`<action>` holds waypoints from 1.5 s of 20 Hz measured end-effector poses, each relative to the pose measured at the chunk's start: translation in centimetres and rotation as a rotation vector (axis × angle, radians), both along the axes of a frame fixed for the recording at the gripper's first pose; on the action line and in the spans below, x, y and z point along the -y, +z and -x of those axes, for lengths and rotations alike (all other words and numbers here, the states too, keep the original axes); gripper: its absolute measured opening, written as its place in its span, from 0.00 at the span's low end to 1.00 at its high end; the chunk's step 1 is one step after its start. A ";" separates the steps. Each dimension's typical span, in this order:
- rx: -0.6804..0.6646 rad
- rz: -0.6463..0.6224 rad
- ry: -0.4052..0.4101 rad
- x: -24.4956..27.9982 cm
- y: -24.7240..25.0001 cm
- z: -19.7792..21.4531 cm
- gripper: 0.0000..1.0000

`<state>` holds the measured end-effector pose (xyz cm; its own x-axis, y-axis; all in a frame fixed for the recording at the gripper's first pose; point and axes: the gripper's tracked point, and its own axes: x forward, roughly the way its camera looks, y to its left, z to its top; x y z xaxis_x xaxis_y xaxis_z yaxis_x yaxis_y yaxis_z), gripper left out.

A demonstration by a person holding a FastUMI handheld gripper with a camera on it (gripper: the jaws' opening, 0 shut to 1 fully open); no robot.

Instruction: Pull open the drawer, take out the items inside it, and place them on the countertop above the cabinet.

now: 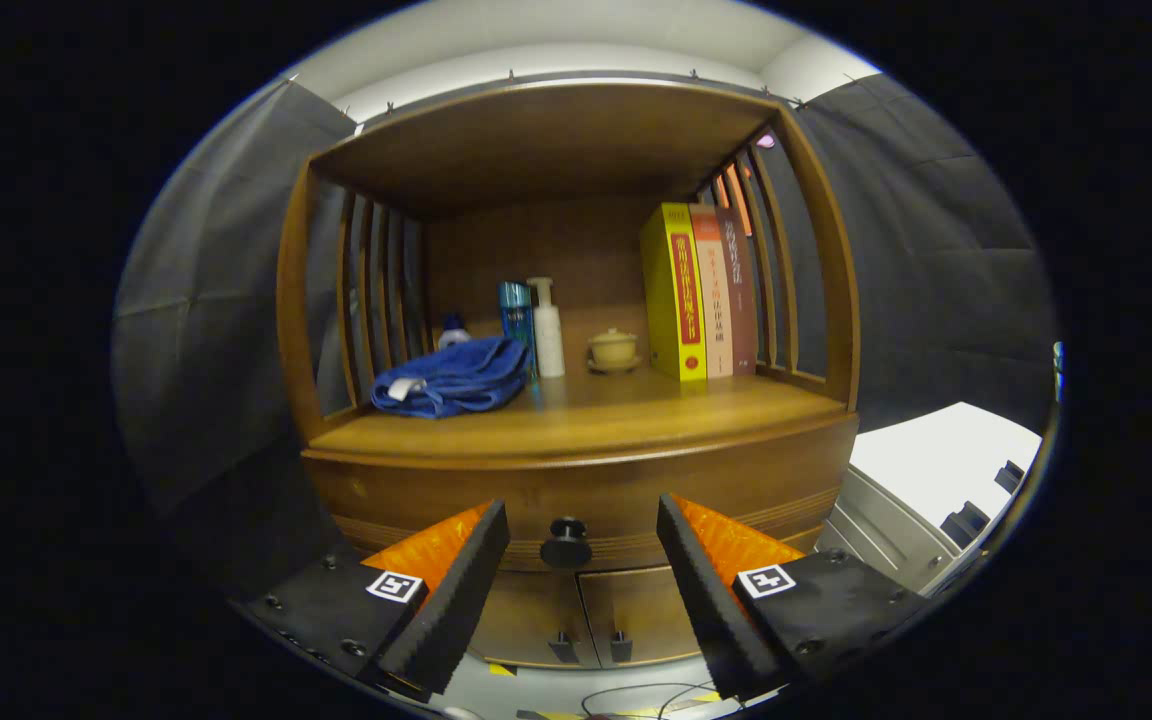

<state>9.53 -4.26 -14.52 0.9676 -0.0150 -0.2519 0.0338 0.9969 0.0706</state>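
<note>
A wooden cabinet stands ahead with a closed drawer [416, 495] under its countertop [586, 415]. The drawer's dark round knob [566, 541] sits just beyond my fingertips, in line with the gap between them. My gripper [583, 520] is open, its two fingers spread to either side of the knob and touching nothing. What lies inside the drawer is hidden.
On the countertop lie a folded blue towel [456, 377], a blue bottle [516, 315], a white pump bottle [546, 328], a small lidded cup [613, 349] and three upright books [696, 290]. Two lower doors [586, 618] sit below the drawer. A white unit [926, 490] stands to the right.
</note>
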 end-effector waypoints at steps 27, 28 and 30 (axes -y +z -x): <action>-0.143 -0.022 -0.005 -2.3 -7.4 -5.1 0.45; -0.144 -0.017 -0.009 -2.4 -7.4 -5.0 0.44; -0.146 -0.012 -0.014 -2.3 -7.4 -4.4 0.44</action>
<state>13.90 -1.92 -21.95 0.9206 -0.0238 -0.3898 0.0580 0.9954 0.0764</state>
